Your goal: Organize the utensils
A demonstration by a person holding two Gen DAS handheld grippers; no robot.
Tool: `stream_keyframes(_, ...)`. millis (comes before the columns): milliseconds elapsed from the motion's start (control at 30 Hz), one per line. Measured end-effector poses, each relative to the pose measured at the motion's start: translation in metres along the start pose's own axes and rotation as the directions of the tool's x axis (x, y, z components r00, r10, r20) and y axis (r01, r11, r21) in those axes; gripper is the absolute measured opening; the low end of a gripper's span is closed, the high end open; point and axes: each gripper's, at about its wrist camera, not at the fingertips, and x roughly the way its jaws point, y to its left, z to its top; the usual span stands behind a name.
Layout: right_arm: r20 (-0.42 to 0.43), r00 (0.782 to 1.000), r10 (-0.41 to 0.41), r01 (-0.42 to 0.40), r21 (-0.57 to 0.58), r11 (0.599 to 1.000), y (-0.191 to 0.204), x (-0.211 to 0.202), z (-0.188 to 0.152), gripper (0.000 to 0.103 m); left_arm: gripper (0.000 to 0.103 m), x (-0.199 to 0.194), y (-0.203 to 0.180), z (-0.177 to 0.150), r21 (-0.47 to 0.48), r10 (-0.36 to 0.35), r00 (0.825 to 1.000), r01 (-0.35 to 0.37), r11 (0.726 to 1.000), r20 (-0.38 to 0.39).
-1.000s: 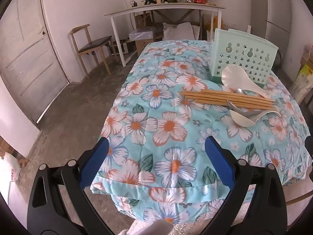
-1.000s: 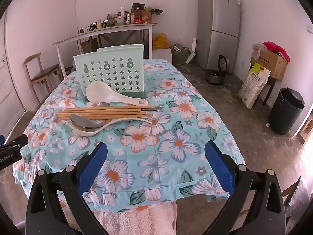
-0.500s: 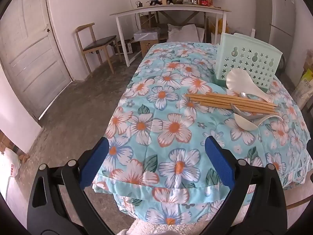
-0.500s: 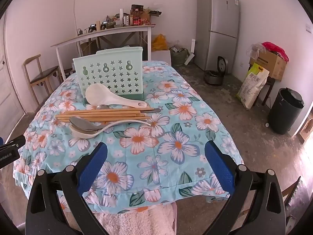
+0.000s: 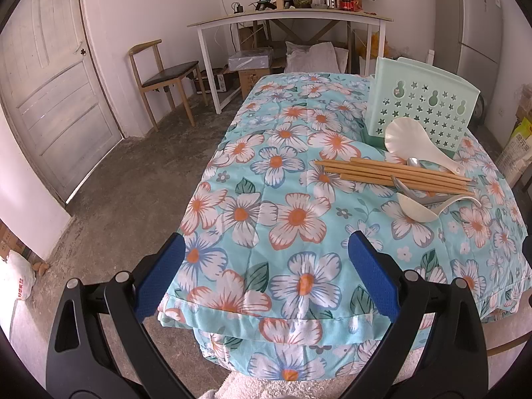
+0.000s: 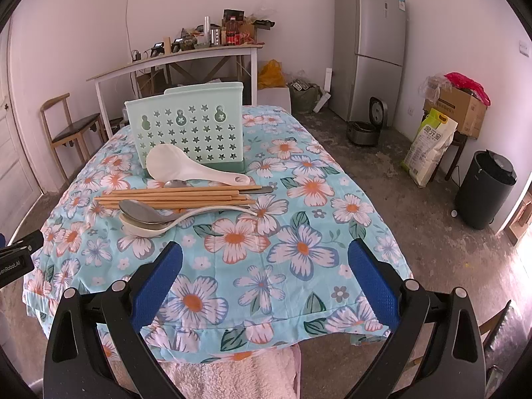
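A mint-green perforated utensil holder (image 6: 191, 126) (image 5: 422, 109) stands upright on the floral-covered table (image 6: 299, 249). In front of it lie a white rice paddle (image 6: 186, 168) (image 5: 412, 143), several wooden chopsticks (image 6: 176, 196) (image 5: 392, 173), a metal spoon (image 6: 143, 212) and a white ladle (image 6: 146, 227) (image 5: 419, 209). My left gripper (image 5: 266, 272) hangs open over the table's near left corner, far short of the utensils. My right gripper (image 6: 264, 276) is open above the near edge, nothing between its fingers.
A wooden chair (image 5: 163, 76), a white side table (image 5: 289, 23) loaded with clutter and a door (image 5: 50, 83) stand to the left and back. A fridge (image 6: 369, 50), a rice sack (image 6: 429, 146), a cardboard box and a black bin (image 6: 485, 189) are on the right.
Both views have risen and pulled back slightly, so the utensils sit a little lower in frame. Nothing on the table has moved.
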Motion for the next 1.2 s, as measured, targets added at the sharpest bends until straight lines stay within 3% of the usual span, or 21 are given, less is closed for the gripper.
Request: stream_keyframes(1200, 0.026, 1.0, 0.01, -0.01, -0.009, 1.0, 0.0026, -0.0025, 0.0033, 0.097, 0.095, -0.0025, -0.0028, 0.004, 0.002, 0.005, 1.0, -0.005, 1.0, 0.007)
